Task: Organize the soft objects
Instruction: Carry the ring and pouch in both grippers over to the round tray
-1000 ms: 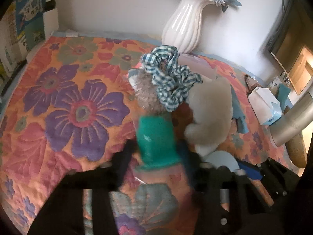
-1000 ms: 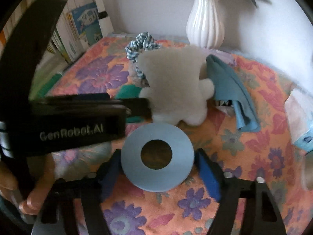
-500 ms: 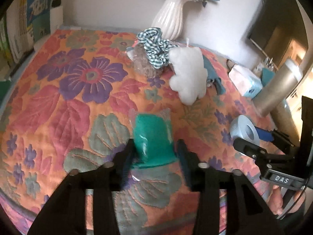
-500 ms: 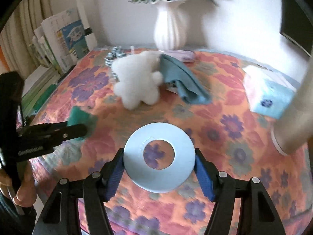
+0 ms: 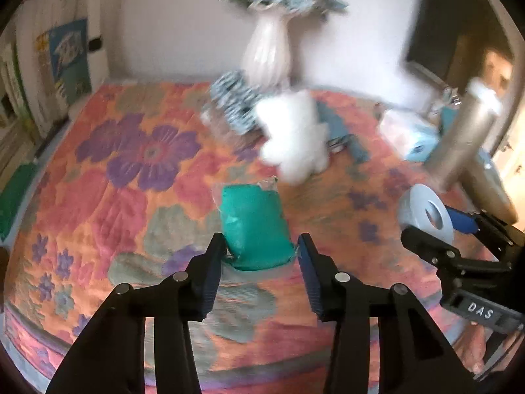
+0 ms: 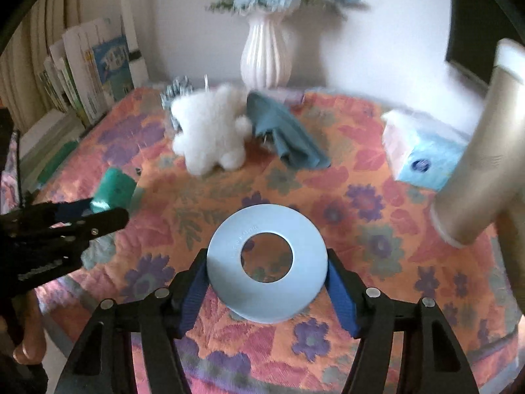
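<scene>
**Green pouch and blue ring held above the front edge of the floral quilt**

The left gripper (image 5: pixel 261 251) has a green soft pouch (image 5: pixel 254 228) in clear wrap between its fingers; its jaws are closing, and the blue pads meet the pouch's lower corners on both sides. From the right wrist view the same pouch (image 6: pixel 113 193) sticks out past the left gripper's tips near the quilt's left edge.

The right gripper (image 6: pixel 267 274) clamps a pale blue ring (image 6: pixel 267 262) by its outer rim, jaws set at a middling width, the ring's hole facing the camera. It sits over the front middle of the floral quilt (image 6: pixel 361 229).

Toward the back edge of the quilt, a white fluffy toy (image 6: pixel 210 131) lies beside a teal cloth (image 6: pixel 285 134), touching it. A blue checked scrunchie (image 5: pixel 234 103) lies just behind the toy on its left. A white vase (image 6: pixel 265 55) with blue flowers stands at the back edge. A tissue pack (image 6: pixel 423 154) rests near the right edge.
</scene>
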### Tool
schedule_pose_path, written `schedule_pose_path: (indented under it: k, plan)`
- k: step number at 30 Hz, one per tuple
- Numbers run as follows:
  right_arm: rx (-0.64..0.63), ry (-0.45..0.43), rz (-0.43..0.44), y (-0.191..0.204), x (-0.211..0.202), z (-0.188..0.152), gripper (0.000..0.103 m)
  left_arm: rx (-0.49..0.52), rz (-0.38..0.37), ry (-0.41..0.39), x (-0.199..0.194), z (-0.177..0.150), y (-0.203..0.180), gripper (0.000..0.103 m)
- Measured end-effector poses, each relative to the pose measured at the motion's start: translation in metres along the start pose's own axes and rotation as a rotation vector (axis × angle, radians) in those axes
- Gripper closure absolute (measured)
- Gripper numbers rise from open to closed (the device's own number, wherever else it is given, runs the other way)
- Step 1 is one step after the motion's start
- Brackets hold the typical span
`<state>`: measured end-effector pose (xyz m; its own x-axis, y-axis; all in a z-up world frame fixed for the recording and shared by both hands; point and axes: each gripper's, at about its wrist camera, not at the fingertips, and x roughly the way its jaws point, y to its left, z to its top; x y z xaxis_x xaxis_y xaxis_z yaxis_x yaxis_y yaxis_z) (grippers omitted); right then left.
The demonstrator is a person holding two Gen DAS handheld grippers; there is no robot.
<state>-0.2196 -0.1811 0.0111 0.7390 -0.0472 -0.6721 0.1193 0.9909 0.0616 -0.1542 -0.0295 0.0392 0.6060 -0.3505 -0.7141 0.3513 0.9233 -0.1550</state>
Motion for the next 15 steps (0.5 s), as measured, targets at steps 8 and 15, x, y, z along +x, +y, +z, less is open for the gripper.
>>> schedule_pose_path:
  k: [8, 15]
  plan:
    - [0.11, -0.121, -0.034, -0.06, -0.077, 0.002, 0.037, 0.154, -0.131, -0.123, -0.041, 0.02, -0.089, 0.061]
    - [0.232, -0.194, -0.124, -0.127, -0.134, -0.015, 0.037, 0.303, -0.163, -0.18, -0.054, 0.027, -0.176, 0.061]
